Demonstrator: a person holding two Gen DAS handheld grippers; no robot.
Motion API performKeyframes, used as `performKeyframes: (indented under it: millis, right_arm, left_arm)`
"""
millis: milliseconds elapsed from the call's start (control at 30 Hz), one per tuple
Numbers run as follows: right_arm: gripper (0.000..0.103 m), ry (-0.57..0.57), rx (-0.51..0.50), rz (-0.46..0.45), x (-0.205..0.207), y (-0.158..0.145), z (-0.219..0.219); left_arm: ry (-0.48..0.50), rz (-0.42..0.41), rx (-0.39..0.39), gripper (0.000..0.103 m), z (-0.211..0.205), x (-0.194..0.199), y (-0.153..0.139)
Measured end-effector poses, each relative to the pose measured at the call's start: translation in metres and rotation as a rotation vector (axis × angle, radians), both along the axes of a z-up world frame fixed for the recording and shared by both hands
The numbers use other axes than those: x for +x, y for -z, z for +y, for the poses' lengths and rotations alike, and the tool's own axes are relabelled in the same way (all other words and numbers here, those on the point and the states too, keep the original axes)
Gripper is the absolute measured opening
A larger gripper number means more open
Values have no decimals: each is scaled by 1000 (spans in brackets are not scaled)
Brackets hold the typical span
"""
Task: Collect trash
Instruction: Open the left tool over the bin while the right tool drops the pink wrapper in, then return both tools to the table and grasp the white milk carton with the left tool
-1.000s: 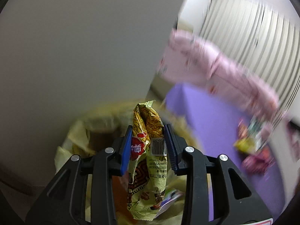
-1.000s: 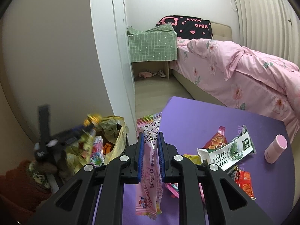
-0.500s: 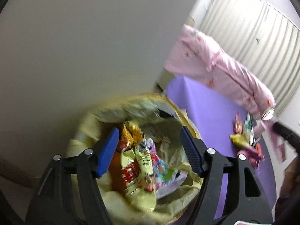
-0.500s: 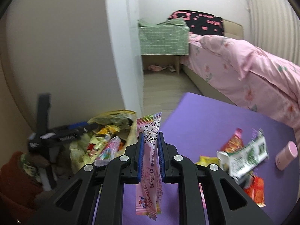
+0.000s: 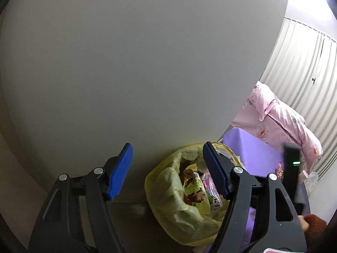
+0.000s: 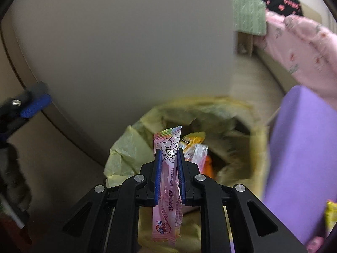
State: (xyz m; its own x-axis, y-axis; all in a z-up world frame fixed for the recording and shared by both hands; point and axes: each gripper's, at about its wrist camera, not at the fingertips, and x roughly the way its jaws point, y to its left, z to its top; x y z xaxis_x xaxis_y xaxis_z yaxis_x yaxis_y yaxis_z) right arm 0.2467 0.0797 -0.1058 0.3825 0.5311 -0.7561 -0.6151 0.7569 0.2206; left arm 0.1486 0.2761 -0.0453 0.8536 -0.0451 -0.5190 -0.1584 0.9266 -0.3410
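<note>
A pink candy wrapper point(image 6: 167, 181) hangs pinched between the blue pads of the right hand-held gripper point(image 6: 168, 158), directly above the open trash bin point(image 6: 238, 113) lined with a yellow bag point(image 5: 168, 191). Inside the bin lie other wrappers point(image 5: 194, 189). The left hand-held gripper point(image 5: 166, 168) stands beside the bin with its jaws spread wide and nothing between them. A purple worktop point(image 6: 301, 147) adjoins the bin; beyond it lies a bed with a pink quilt point(image 5: 282, 122).

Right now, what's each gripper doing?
Left gripper: open, empty, beside the bin.
Right gripper: shut on the pink wrapper, over the bin.
</note>
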Motion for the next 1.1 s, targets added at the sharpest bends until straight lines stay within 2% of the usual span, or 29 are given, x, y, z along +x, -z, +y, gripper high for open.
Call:
performKeyframes:
  millis: [133, 200, 233, 267, 333, 467, 700, 800, 933, 1033, 1100]
  right_arm:
    - [16, -20, -32, 48, 7, 21, 10]
    - [27, -21, -22, 58, 8, 20, 7]
    - [39, -20, -18, 52, 9, 17, 5]
    - [45, -24, -3, 39, 7, 12, 0]
    - [48, -26, 15, 17, 5, 2, -7]
    - [49, 35, 24, -46, -5, -24, -32]
    - [49, 165, 30, -190, -36, -74, -115]
    - [54, 253, 14, -235, -49, -86, -159]
    - [61, 386, -10, -256, -63, -88, -230]
    - [62, 424, -32, -260, -72, -80, -267]
    - [62, 454, -69, -209, -79, -66, -295]
  left_arm:
    - [-6, 3, -3, 66, 4, -1, 4]
    - [-7, 0, -6, 66, 6, -2, 6]
    - [-8, -1, -8, 66, 7, -2, 6]
    - [-9, -2, -12, 66, 8, -2, 7]
    - [-9, -4, -19, 66, 7, -2, 6]
    - [11, -3, -22, 66, -2, 0, 6]
    - [120, 0, -24, 66, -35, 3, 5]
    - [188, 19, -31, 66, -63, 15, 9]
    - [285, 44, -41, 66, -99, 24, 14]
    - [366, 53, -33, 66, -132, 30, 15]
    - [417, 59, -29, 66, -151, 33, 15]
